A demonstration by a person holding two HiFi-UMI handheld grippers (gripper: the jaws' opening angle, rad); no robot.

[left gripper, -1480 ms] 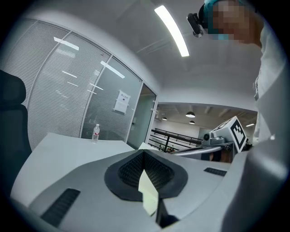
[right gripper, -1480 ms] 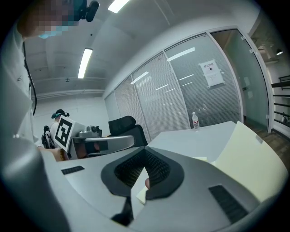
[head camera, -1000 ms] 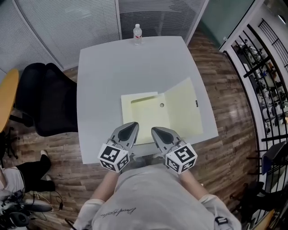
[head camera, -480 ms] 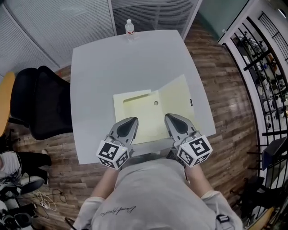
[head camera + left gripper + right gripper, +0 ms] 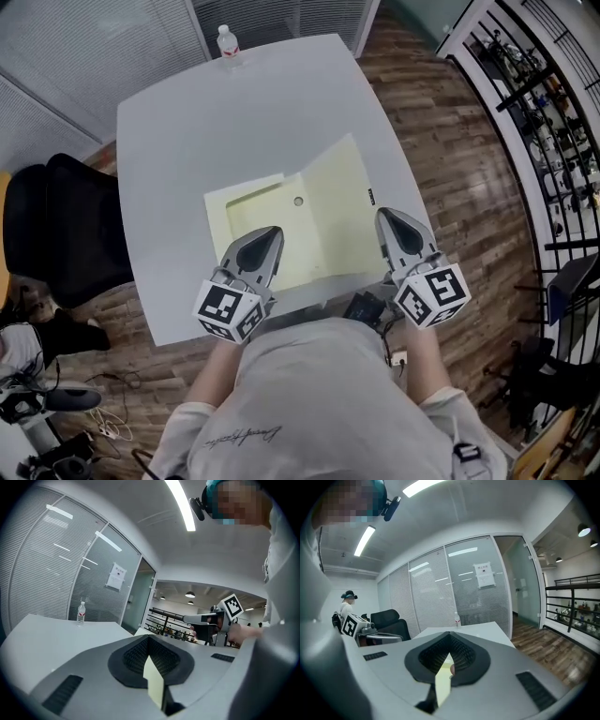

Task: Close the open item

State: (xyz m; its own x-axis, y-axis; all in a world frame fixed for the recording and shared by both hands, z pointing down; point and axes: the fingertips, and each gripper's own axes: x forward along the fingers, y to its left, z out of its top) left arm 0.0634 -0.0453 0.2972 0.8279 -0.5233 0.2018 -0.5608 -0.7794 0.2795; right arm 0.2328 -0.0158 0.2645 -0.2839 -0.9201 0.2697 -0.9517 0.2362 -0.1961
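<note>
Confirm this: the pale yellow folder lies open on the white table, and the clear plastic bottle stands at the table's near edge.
Wrong edge: the head view shows the clear plastic bottle at the white table's far edge. The pale yellow folder does lie open.

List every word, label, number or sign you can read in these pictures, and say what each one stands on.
Nothing can be quoted; no text reads clearly.
Paper notice on the glass door: print too small.
Water bottle label: too small.
Dark tag on the yellow folder: too small.
Script print on the person's shirt: blurred.
Marker cube: square pattern only, no letters.
</note>
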